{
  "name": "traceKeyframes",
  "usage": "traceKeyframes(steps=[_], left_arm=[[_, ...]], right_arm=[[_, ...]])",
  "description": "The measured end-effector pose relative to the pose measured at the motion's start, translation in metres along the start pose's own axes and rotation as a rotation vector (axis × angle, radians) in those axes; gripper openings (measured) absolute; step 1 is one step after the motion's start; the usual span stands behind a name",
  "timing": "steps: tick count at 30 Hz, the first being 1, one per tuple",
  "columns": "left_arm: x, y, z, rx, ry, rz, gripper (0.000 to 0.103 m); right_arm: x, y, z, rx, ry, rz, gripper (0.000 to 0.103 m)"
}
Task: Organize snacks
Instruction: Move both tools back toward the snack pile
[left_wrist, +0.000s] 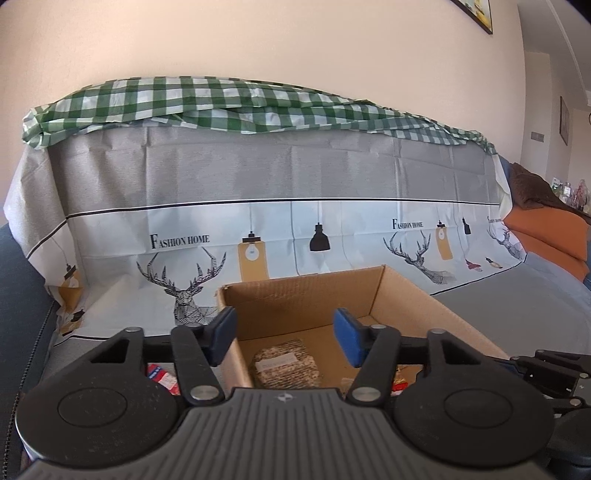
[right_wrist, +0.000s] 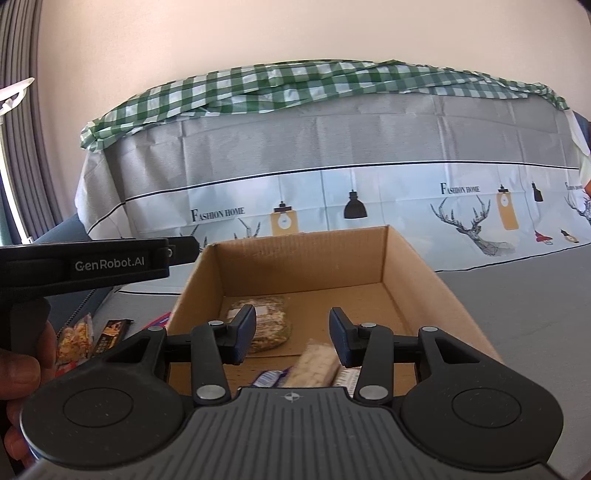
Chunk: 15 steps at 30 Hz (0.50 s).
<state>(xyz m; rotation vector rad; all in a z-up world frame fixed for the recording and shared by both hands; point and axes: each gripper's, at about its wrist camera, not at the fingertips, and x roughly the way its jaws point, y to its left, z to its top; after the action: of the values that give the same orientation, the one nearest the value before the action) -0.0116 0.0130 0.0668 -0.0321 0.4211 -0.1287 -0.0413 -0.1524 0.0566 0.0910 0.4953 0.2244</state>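
An open cardboard box stands on the grey cloth; it also shows in the right wrist view. A speckled grain snack pack lies on its floor, also seen in the right wrist view. My left gripper is open and empty above the box's left wall. My right gripper is open and empty above the box's near part. Under it lie a pale cracker pack and a purple-white wrapper. Outside the box, left, lie a red-white packet, an orange snack bag and a dark bar.
A sofa back draped with a grey deer-print cloth and a green checked cloth rises behind the box. Orange cushions lie far right. The left gripper's body crosses the right wrist view at left. Grey cloth stretches right of the box.
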Motion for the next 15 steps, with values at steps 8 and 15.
traceKeyframes(steps=[8, 15], left_arm=[[-0.012, 0.031, 0.000, -0.031, 0.017, 0.038, 0.038], [-0.025, 0.061, -0.003, -0.059, 0.015, 0.079, 0.037]], right_arm=[[0.001, 0.028, 0.001, 0.023, -0.011, 0.032, 0.037], [0.001, 0.063, 0.002, 0.026, -0.038, 0.085, 0.028]])
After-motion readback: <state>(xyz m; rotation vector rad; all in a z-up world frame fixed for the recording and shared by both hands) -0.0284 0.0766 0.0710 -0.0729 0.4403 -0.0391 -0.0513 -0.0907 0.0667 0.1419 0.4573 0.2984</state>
